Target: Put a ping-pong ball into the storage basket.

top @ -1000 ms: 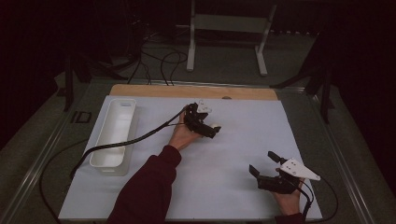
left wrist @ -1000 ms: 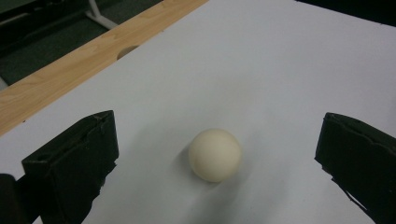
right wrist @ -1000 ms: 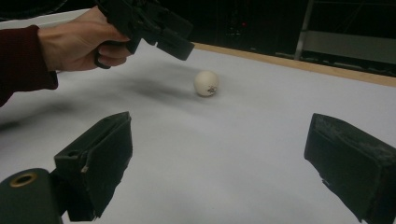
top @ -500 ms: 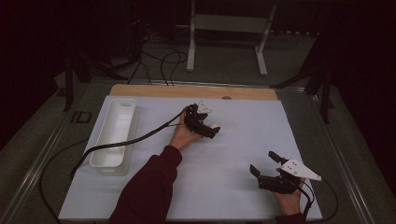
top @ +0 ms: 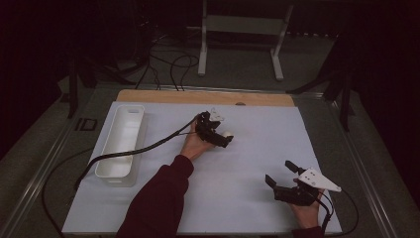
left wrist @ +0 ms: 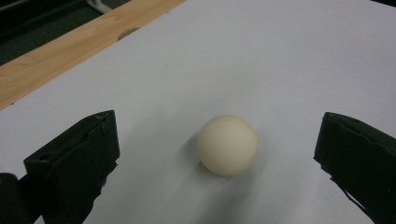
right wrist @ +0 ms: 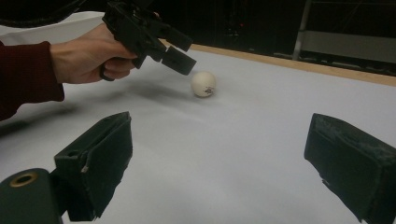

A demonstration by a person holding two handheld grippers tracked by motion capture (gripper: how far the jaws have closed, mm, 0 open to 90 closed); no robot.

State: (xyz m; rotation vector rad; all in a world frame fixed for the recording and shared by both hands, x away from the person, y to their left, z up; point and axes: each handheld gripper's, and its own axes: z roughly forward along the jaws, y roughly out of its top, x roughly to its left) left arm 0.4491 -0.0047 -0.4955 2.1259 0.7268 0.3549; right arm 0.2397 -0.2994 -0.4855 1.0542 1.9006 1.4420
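Observation:
A cream-white ball (left wrist: 227, 144) lies on the white mat (top: 257, 148), just right of the table's middle. My left gripper (top: 221, 135) is open and held low over the mat. In the left gripper view its two jaws stand either side of the ball without touching it. The right gripper view has the ball (right wrist: 203, 84) farther off, with a dark mark on it, just past the left gripper (right wrist: 175, 49). My right gripper (top: 280, 172) rests open near the front right of the mat, nothing between its jaws, pointing towards the ball.
A long white tray (top: 121, 144) stands along the mat's left side. The left gripper's cable (top: 133, 151) trails past its near end. A wooden strip (top: 198, 96) borders the mat's far edge. A metal stand (top: 237, 29) is on the floor beyond.
The left gripper has edged slightly closer around the ball. The right hand has drifted a touch to the right.

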